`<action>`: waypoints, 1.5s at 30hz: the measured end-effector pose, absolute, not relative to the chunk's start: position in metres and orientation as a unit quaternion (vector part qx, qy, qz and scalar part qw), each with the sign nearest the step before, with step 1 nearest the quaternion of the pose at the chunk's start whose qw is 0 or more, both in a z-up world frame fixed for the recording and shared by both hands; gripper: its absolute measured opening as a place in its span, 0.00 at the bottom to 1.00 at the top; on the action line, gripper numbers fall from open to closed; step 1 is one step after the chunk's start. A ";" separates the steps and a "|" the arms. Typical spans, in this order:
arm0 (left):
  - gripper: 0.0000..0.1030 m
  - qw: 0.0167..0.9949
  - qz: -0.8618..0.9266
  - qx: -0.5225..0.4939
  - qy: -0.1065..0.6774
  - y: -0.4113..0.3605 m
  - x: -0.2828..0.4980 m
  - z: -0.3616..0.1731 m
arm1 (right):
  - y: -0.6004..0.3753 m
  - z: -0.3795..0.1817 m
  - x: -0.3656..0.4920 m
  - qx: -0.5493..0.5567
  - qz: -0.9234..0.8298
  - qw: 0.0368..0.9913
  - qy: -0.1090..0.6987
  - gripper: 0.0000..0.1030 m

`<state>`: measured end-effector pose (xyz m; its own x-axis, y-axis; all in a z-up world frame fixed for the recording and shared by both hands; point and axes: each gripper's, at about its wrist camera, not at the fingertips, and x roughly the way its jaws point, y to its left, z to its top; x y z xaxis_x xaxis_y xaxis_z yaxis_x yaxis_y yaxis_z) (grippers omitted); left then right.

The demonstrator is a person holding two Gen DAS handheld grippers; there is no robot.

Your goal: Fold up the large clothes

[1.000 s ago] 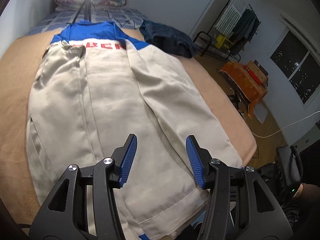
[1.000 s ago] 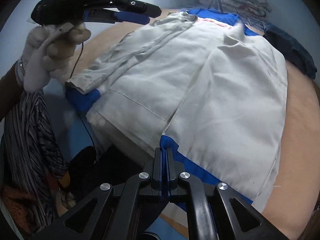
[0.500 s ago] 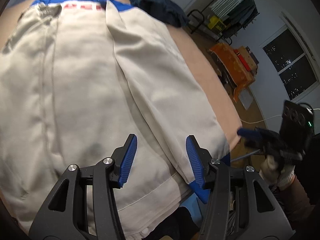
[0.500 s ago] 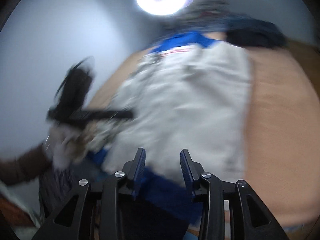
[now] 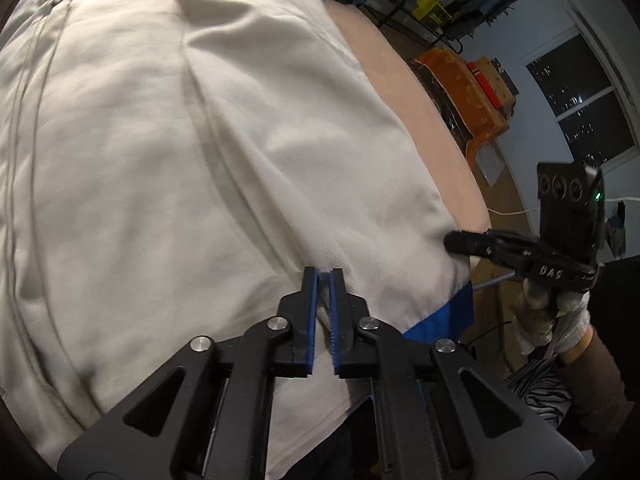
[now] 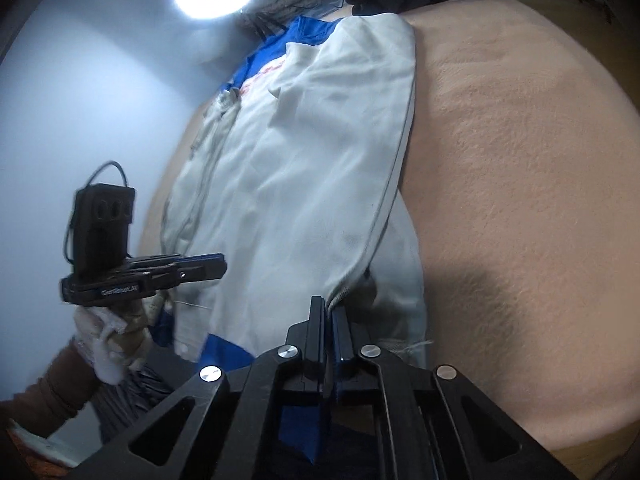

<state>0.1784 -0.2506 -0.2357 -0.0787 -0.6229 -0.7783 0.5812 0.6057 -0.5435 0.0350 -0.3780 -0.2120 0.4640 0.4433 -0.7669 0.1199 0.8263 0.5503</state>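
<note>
both grippers are pinched tight on the near hem of the white jacket (image 5: 224, 152), spread along the bed (image 6: 520, 168) — left gripper (image 5: 324, 276) mid-hem, right gripper (image 6: 328, 308) at its right corner. lift together, evenly — carry the hem toward the collar.

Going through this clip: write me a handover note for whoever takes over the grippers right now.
Left gripper: jaws just closed, pinching the jacket near its hem, by the middle fold.
Right gripper: jaws just closed on the jacket's right folded edge, near the hem.
Jacket: white with blue trim, flat on the tan bed cover, collar at the far end.
Done: both sides appear folded inward.
Left: probably carry the hem up to the collar, then smooth.
</note>
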 end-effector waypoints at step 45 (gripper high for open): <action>0.01 0.726 -0.421 0.031 0.543 -0.213 0.180 -0.192 | -0.506 -0.247 0.305 0.480 0.152 0.804 0.316 0.28</action>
<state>0.1799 -0.2135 -0.1918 0.0574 -0.5770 -0.8147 0.6452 0.6441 -0.4108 0.3049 -0.5059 -0.2465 0.7540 0.5485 -0.3615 0.0586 0.4919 0.8687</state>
